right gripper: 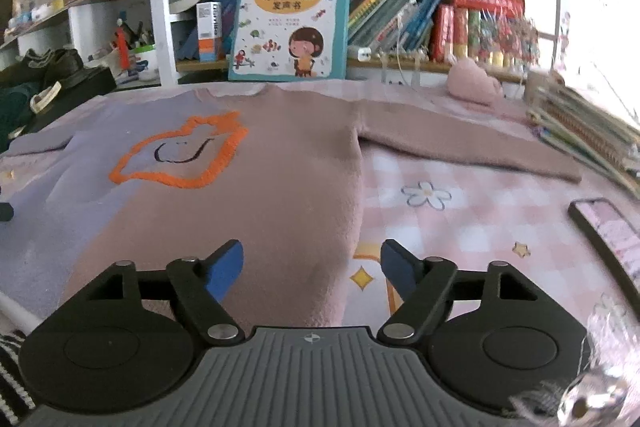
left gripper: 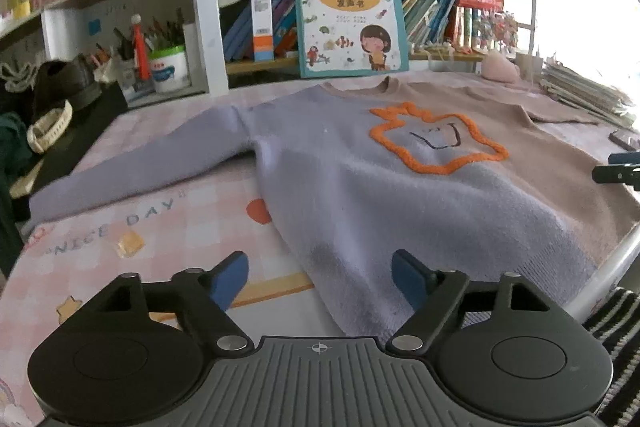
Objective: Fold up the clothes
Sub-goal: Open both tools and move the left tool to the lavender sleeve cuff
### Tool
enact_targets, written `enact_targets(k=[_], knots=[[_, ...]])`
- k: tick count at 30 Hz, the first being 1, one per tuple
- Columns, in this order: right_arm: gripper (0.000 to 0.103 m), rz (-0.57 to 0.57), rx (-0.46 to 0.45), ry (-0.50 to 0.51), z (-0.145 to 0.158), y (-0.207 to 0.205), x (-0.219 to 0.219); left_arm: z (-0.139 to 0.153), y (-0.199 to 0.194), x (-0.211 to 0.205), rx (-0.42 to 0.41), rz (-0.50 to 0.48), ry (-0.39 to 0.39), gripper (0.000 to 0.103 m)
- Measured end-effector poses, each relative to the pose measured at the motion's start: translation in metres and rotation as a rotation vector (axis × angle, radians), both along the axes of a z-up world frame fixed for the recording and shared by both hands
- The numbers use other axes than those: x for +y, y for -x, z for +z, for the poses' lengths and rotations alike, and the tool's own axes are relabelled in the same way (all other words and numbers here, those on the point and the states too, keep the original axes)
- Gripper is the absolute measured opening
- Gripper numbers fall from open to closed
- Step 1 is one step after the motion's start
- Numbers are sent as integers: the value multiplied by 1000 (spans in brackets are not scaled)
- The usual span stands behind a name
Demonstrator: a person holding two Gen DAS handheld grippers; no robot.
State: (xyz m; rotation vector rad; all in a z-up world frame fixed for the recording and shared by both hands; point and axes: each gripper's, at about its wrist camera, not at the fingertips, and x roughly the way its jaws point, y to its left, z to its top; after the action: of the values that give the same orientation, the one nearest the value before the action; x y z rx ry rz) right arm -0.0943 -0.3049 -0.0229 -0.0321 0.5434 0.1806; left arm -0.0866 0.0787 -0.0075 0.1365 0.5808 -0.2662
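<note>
Here each gripper, left gripper (left gripper: 320,277) and right gripper (right gripper: 312,269), gapes empty over the sweater (left gripper: 360,179).

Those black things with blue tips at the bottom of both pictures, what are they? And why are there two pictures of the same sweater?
They are grabbing tools that a person holds, one in each hand. Each has a small camera looking forward along its two fingers, so you get two pictures. One shows the left gripper, the other the right gripper. Both are open and hold nothing. A sweater, half purple and half tan with an orange outline, lies spread flat on a pink checked tablecloth, waiting to be folded. A phone lies at the right, and a picture book stands behind.
</note>
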Motion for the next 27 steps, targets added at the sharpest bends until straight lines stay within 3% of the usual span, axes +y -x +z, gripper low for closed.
enact_targets(k=[9, 27], knots=[[88, 9, -12, 40, -1, 0, 8, 3, 3, -5, -44, 17, -54, 93], [91, -5, -11, 59, -3, 2, 11, 1, 3, -2, -47, 42, -62, 94]])
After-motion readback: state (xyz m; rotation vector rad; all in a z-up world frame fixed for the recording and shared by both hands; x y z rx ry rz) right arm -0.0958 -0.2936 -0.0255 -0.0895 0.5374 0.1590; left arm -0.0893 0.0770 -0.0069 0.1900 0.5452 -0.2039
